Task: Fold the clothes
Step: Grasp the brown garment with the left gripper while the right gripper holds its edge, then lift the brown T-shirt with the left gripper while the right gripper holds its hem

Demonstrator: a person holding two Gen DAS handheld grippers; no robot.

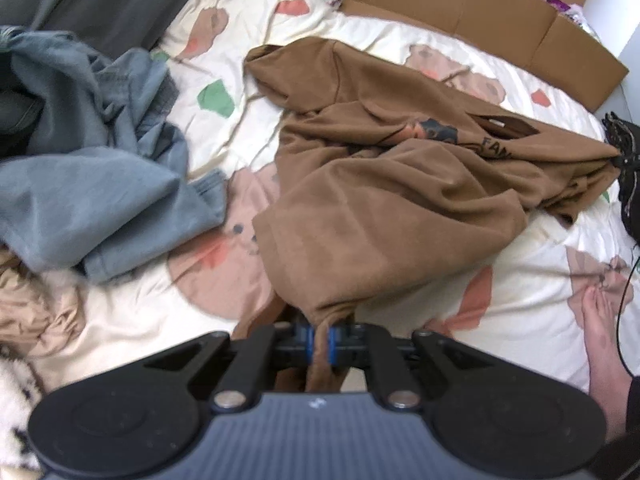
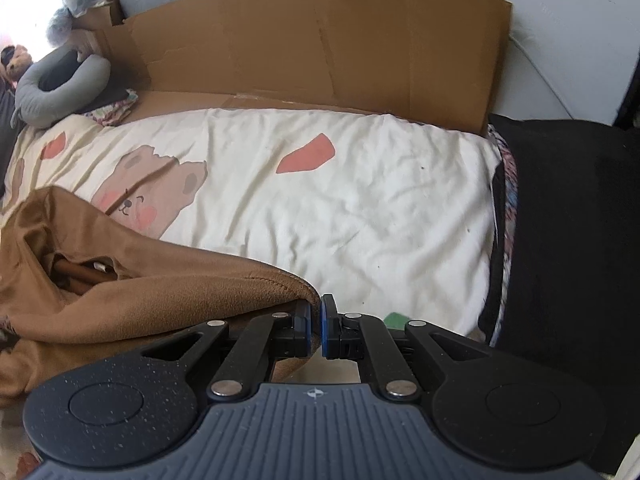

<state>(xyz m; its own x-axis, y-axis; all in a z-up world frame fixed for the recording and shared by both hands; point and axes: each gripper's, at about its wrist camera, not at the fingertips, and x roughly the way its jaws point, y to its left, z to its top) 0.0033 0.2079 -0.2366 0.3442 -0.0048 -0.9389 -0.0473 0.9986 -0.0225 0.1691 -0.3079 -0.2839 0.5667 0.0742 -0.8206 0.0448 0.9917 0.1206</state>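
The left gripper was clamped tight on a bunched fold of the brown T-shirt, the cloth squeezed between its blue-edged pads and hanging down below them. The right gripper was likewise closed, pinching a stitched hem of the same brown T-shirt at the very tips of its pads; in the left wrist view that right gripper showed at the far right edge, with the shirt drawn out toward it.

Between the two grips the shirt lay crumpled across the bed, a dark printed design with lettering partly showing among the folds. Under it spread a cream duvet printed with bears and coloured patches. Just beside the shirt on its left lay a heap of grey-blue clothes, and a dark grey garment sat beyond that. A flattened cardboard box stood along the far side of the bed, and a grey neck pillow rested near its end. A person's bare foot rested on the duvet near the left gripper, and black cloth covered the right of the right wrist view.
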